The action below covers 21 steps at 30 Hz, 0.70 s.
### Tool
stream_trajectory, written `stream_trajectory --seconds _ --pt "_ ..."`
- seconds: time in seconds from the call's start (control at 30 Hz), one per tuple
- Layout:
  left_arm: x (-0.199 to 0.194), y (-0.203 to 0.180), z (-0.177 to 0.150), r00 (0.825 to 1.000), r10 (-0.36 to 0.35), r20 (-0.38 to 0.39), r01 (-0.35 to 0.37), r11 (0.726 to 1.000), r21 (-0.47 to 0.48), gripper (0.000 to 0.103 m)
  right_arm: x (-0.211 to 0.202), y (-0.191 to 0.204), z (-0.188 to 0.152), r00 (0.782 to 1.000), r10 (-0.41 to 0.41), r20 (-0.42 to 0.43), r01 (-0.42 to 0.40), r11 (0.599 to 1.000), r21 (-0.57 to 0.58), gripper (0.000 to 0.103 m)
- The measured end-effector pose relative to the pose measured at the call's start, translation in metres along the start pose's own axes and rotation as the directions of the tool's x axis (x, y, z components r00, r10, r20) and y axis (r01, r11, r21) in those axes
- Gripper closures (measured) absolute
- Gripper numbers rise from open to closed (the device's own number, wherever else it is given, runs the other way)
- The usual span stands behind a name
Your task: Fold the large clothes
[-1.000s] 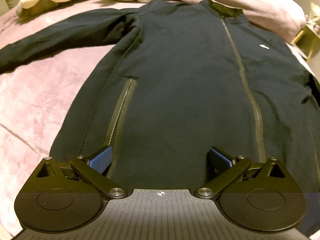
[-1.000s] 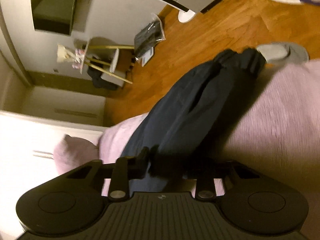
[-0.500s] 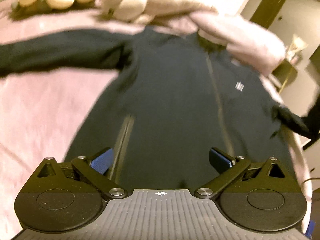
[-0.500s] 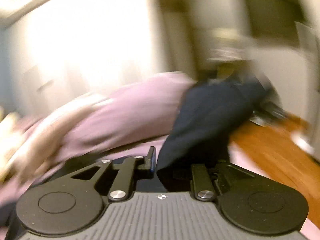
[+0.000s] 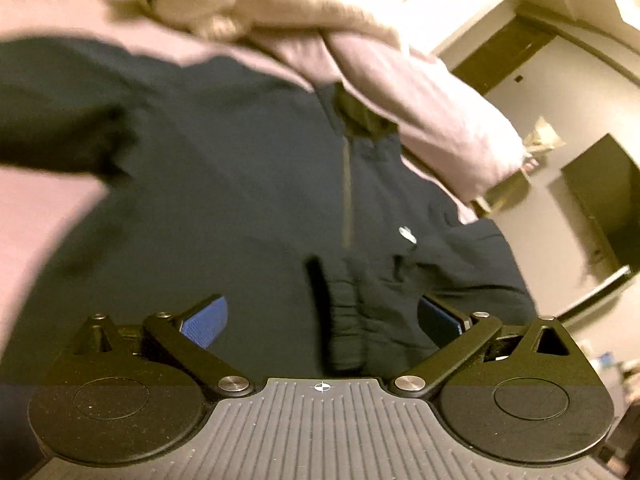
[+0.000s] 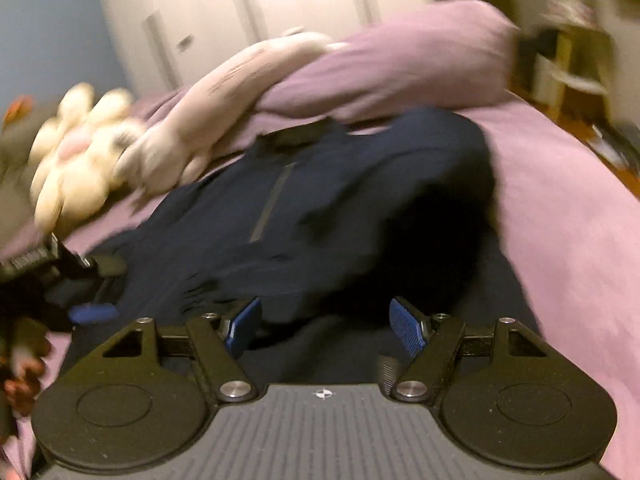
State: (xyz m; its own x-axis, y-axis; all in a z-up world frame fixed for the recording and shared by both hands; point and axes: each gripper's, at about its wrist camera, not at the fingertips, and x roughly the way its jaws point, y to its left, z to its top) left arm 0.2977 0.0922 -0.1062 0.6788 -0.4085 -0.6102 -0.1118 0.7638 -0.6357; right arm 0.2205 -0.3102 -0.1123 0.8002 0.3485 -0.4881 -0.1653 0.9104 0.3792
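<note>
A dark navy zip jacket (image 5: 240,184) lies front up on the pink bedspread (image 5: 36,216). One sleeve is folded across its chest, with the ribbed cuff (image 5: 344,312) lying just ahead of my left gripper (image 5: 320,318). That gripper hovers open over the lower front, nothing between its blue pads (image 5: 204,320). In the right wrist view the jacket (image 6: 320,200) bulges where the sleeve (image 6: 432,200) lies folded over. My right gripper (image 6: 326,326) is above the fabric, its jaws opening, and the pads (image 6: 408,328) press on nothing. The left gripper (image 6: 84,284) shows at the left edge.
A pink pillow (image 6: 400,64) and cream plush toys (image 6: 76,152) lie at the head of the bed, touching the jacket's collar. A yellow side table (image 6: 568,64) and wooden floor are past the bed's right edge. A hand (image 6: 20,376) is at the lower left.
My right gripper swung the sleeve from beside the bed up over the jacket's front and let it go, its jaws now wide. The left gripper's view swung right, towards the folded cuff.
</note>
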Motion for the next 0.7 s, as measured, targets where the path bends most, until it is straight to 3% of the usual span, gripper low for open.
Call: stream_trajectory --seconds 0.03,0.07,0.2,0.27,0.3,0.43,0.5,0.57,0.63,0.7 --pt "0.013 0.000 0.001 1.000 -0.015 -0.021 0.015 1.000 -0.013 0.016 -0.003 -0.010 -0.003 1.000 -0.005 0.004 0.005 0.999 0.043 0.031" --pt "0.022 0.000 0.000 0.999 -0.028 -0.040 0.027 0.999 -0.027 0.020 -0.010 -0.020 -0.008 1.000 -0.007 0.011 0.006 0.996 0.091 0.031" --pt "0.059 -0.002 -0.001 0.990 -0.085 -0.111 0.075 0.993 -0.087 0.027 -0.022 -0.052 -0.015 1.000 -0.005 0.018 0.001 0.980 0.199 0.031" --pt "0.073 -0.001 -0.002 0.985 -0.090 -0.144 0.075 0.991 -0.111 0.042 -0.026 -0.060 -0.017 1.000 -0.008 0.018 0.004 0.977 0.211 0.031" --pt "0.081 0.000 -0.002 0.984 -0.080 -0.161 0.061 0.991 -0.121 0.059 -0.026 -0.061 -0.017 1.000 -0.008 0.019 0.004 0.978 0.208 0.031" --pt "0.089 -0.006 0.008 0.987 -0.055 -0.150 0.043 0.996 -0.079 0.087 -0.005 -0.049 -0.004 1.000 0.006 0.024 -0.010 0.984 0.179 0.031" --pt "0.079 -0.014 0.022 0.995 -0.011 -0.104 0.010 1.000 -0.014 0.090 0.004 -0.038 0.009 0.999 0.018 0.034 -0.023 0.988 0.155 0.031" --pt "0.061 -0.022 0.047 0.998 0.070 -0.007 -0.069 0.994 0.088 0.090 0.011 -0.032 0.021 0.998 0.039 0.047 -0.046 0.989 0.137 0.031" --pt "0.044 -0.026 0.073 0.979 0.175 0.108 -0.191 0.968 0.161 0.090 0.024 -0.028 0.033 0.996 0.080 0.046 -0.086 0.985 0.149 0.031" --pt "0.030 -0.024 0.096 0.944 0.260 0.203 -0.296 0.939 0.175 0.090 0.047 -0.024 0.042 0.990 0.139 0.026 -0.142 0.970 0.197 0.031"
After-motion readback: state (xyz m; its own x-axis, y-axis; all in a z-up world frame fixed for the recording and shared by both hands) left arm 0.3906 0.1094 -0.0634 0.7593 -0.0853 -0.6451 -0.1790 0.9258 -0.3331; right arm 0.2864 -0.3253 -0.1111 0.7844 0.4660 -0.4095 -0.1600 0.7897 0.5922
